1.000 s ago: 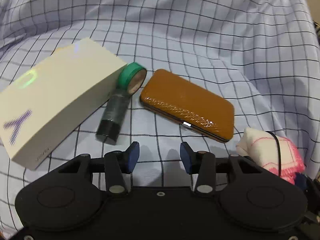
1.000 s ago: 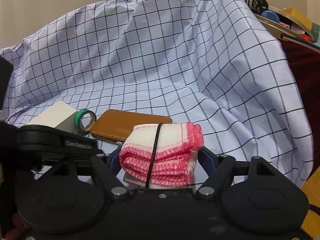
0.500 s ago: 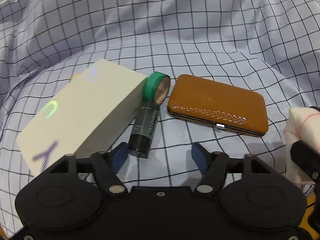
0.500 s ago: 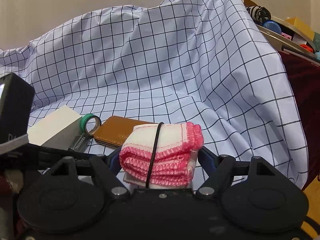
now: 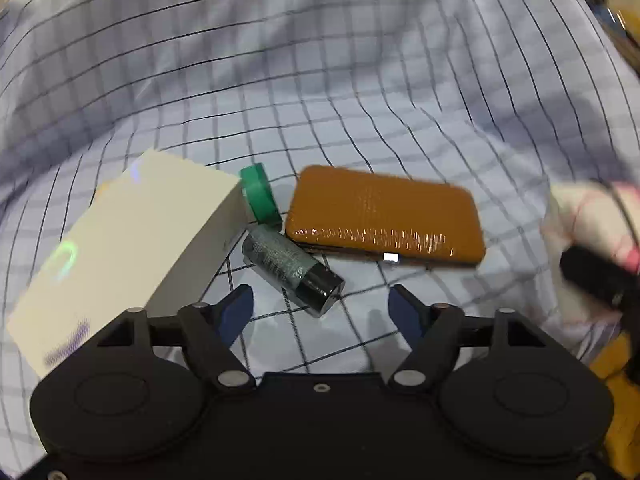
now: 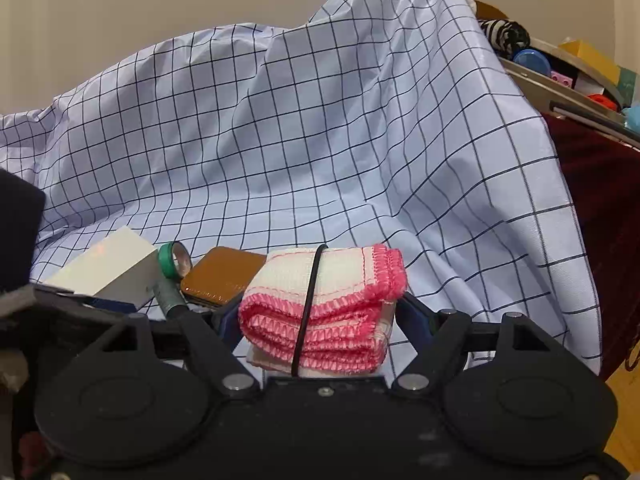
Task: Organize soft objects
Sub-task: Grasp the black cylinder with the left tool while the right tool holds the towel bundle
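My right gripper is shut on a folded white cloth with pink edging, bound by a black band and held above the checked sheet. In the left wrist view the same cloth shows blurred at the right edge. My left gripper hangs low over the sheet with its jaws opening. The cap end of a dark bottle lies just ahead of the gap, and neither pad touches it. Around the bottle sit a white box, a green tape roll and a brown case.
The checked sheet rises into a tall draped mound behind the objects. At the upper right of the right wrist view a cluttered shelf sticks out over dark red fabric. Wooden floor shows at the lower right.
My left jaws have spread from a narrow gap to a wide one and the left view has rolled. The bottle now angles away from the box. The right gripper still holds the cloth.
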`<state>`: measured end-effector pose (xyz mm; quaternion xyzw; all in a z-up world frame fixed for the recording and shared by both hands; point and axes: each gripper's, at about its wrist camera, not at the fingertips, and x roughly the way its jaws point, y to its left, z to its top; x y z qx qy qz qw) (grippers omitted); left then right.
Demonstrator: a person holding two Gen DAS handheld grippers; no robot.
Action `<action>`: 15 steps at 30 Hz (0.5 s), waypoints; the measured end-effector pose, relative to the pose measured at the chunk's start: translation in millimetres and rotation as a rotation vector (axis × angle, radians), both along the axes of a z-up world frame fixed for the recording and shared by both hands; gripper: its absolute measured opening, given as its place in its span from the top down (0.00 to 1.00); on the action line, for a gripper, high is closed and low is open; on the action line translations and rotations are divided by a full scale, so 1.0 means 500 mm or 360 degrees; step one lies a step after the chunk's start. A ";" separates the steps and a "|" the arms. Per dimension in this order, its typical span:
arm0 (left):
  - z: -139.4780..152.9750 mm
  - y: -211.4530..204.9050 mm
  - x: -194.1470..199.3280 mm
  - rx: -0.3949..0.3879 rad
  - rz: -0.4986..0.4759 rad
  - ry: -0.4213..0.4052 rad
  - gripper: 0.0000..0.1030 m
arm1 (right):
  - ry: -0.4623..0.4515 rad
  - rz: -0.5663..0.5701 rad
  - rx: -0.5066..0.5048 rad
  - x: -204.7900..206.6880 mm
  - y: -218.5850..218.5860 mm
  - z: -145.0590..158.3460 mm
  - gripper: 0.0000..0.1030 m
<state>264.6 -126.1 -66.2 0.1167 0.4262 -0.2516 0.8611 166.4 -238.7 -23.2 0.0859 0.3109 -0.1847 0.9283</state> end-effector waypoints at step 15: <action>-0.035 -0.027 0.029 0.0266 -0.0426 -0.0175 0.27 | 0.0047 0.0058 0.0014 0.025 0.001 -0.017 0.26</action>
